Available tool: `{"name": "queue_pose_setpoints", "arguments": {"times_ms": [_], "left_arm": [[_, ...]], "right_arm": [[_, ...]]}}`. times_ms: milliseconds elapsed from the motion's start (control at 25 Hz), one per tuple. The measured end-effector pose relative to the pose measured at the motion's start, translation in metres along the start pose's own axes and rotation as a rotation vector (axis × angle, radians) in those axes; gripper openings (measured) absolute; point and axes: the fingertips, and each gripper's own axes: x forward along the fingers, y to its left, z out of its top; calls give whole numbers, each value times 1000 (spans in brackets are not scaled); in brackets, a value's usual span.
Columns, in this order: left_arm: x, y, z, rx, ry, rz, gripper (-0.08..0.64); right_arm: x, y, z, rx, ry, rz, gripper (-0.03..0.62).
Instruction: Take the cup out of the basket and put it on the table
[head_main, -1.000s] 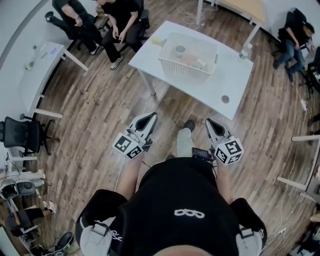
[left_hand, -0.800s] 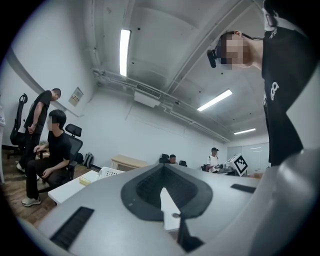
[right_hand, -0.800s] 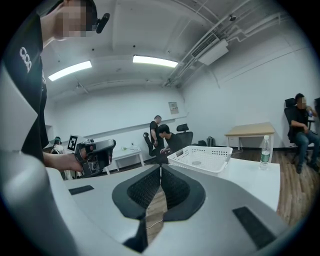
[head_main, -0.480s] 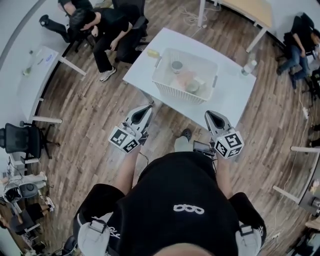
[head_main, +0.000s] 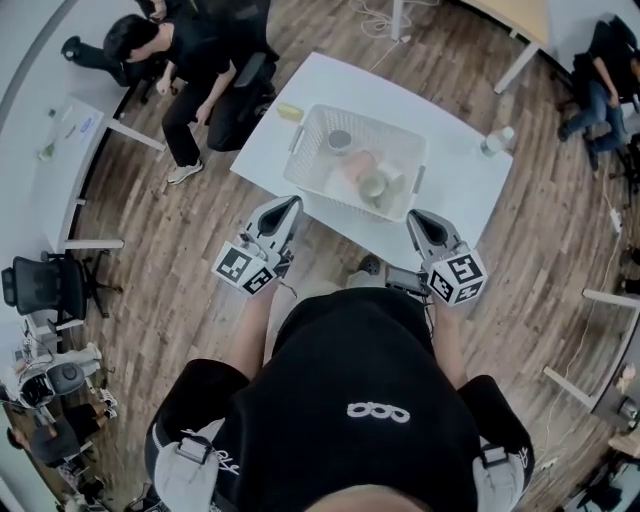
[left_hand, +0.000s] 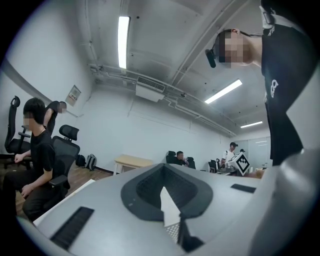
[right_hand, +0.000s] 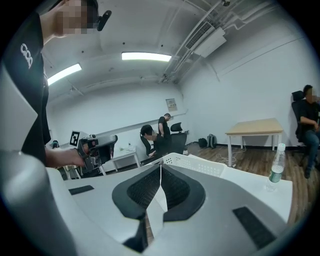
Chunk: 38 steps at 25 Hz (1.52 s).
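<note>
Pale pink cup (head_main: 355, 166) lies centrally in the one white plastic mesh basket (head_main: 340, 198) on the white counter (head_main: 455, 190), with a grey vessel (head_main: 340, 140) at its 11 o'clock and a greenish vessel (head_main: 375, 187) at 5 o'clock. It is probably light and rigid, and best gripped across the rim. Left hand-held gripper (head_main: 291, 203) and right hand-held gripper (head_main: 418, 216): jaws together, empty.

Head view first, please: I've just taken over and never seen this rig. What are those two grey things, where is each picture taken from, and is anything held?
No robot arm here: a person holds a gripper in each hand. The head view looks down from their head at the left gripper and right gripper near the white table. The other two pictures look along each gripper's fingers. On the table stands a white basket with cups inside, and a bottle off to its right. Both grippers' fingers are shut, holding nothing.
</note>
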Motion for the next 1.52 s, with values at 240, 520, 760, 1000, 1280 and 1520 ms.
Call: {"name": "queue_pose_setpoints", "arguments": {"times_ms": [240, 520, 760, 1000, 1280, 1520], "left_arm": [[10, 24, -1, -10, 13, 20, 8], [26, 57, 1, -21, 16, -28, 8], [35, 98, 12, -25, 23, -109, 8], [40, 136, 17, -24, 27, -161, 8], [42, 153, 16, -48, 17, -175, 8], [41, 161, 12, -70, 9, -168, 8]], "right_arm": [[23, -8, 4, -6, 26, 16, 25], [48, -10, 5, 0, 35, -17, 25], [85, -8, 15, 3, 44, -86, 26], [124, -11, 22, -5, 52, -124, 26], [152, -8, 20, -2, 76, -118, 26], [177, -10, 16, -66, 147, -94, 26]]}}
